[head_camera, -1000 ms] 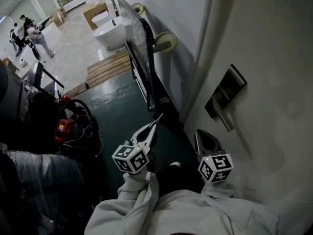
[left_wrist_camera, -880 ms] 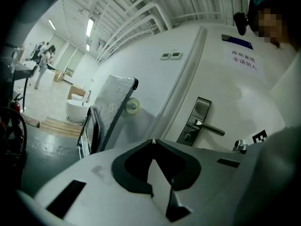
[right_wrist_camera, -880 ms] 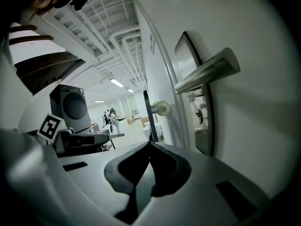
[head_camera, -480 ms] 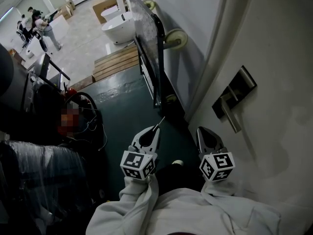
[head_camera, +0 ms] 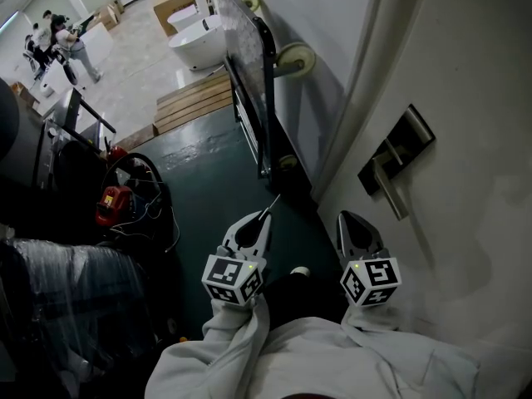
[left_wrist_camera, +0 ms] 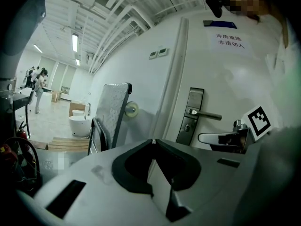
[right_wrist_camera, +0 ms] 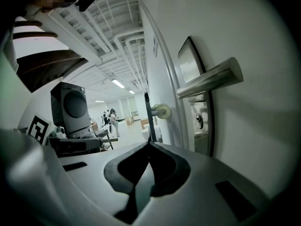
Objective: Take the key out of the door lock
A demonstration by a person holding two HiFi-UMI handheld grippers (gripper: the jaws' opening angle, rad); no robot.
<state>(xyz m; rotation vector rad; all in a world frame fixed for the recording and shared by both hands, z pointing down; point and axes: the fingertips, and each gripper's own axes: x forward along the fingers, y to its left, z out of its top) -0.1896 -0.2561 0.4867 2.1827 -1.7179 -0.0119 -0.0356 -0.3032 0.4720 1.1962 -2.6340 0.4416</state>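
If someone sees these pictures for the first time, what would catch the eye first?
Low in the head view, the left gripper and the right gripper point forward side by side, both shut and empty. Right of them, a lever handle sticks out of the white door. Beyond them, a wheeled trolley stands on edge along the wall.

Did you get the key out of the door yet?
Not yet. Done: nothing that shows. In hand: the left gripper and right gripper are both shut and empty, held short of the lock plate, not touching it. Left: reach the keyhole under the lever handle, grip the key and pull it out. The key itself is too small to make out here.
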